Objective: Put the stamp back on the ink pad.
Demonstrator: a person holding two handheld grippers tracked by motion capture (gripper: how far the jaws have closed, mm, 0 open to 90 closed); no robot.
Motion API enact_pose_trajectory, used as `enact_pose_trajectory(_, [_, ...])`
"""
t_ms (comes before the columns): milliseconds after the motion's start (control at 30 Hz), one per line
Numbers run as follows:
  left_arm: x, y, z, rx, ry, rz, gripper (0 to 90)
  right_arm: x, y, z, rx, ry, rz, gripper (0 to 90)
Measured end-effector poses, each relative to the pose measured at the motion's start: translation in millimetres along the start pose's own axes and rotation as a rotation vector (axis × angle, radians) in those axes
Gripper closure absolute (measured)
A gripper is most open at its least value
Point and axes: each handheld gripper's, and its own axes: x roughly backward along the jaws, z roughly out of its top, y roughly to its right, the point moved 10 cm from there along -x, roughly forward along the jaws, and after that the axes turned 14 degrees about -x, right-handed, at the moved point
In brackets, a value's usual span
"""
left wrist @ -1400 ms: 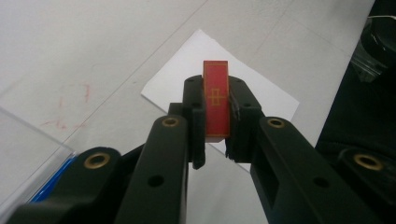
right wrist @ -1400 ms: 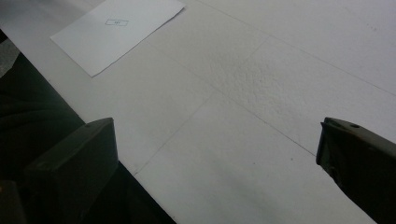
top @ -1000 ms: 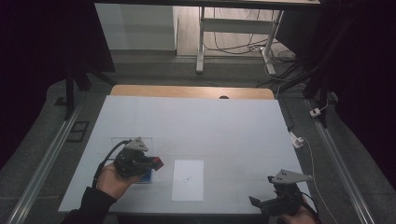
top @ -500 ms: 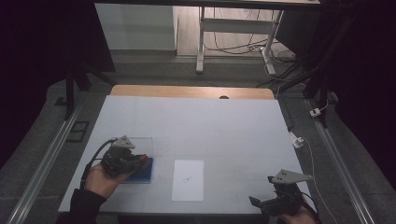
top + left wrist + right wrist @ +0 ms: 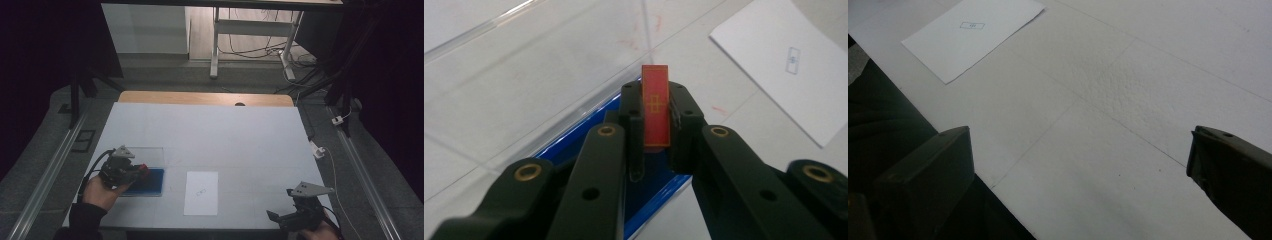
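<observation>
White covers the bench [image 5: 225, 130], with a strip of bare wood along its far edge. On it, near the front and about midway across, lies a white sheet of paper [image 5: 201, 192] with a small printed mark at its centre. To the left of the sheet, well apart from it, sits a clear-walled tray with a blue floor [image 5: 149, 181]; its transparent far wall stands up behind the blue part.

At the front left, a hand holds the left tool [image 5: 131, 171] over the near left part of that tray. In the left gripper view its black jaws are closed on a small red card [image 5: 655, 106], pinched edge-on between the two tips so that it stands upright, its face showing a thin gold border and a small gold figure. The blue floor of the tray shows just below and behind the jaws, and the paper lies off to the upper right.

At the front right corner, the right tool [image 5: 287, 217] is held low over bare bench, well apart from the paper. In the right gripper view its jaws stand wide apart with nothing between them.
</observation>
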Motion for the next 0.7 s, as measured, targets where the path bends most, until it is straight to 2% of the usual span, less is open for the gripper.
enact_pose_trajectory(100, [-2.0, -5.0, -5.5, 0.017, -0.014, 0.009, 79.4, 0.1, 0.2, -0.1, 0.001, -0.001, -0.002, 0.0])
enact_pose_trajectory(267, [-6.5, -7.8, -13.1, 0.049, -0.042, -0.005, 79.4, 0.3, 0.2, -0.2, 0.003, 0.0, -0.002, 0.0])
enact_pose_trajectory(700, [-16.2, -3.8, -19.1, 0.023, -0.093, -0.021, 79.3, 0.0, 0.1, -0.6, 0.005, -0.002, -0.004, 0.0])
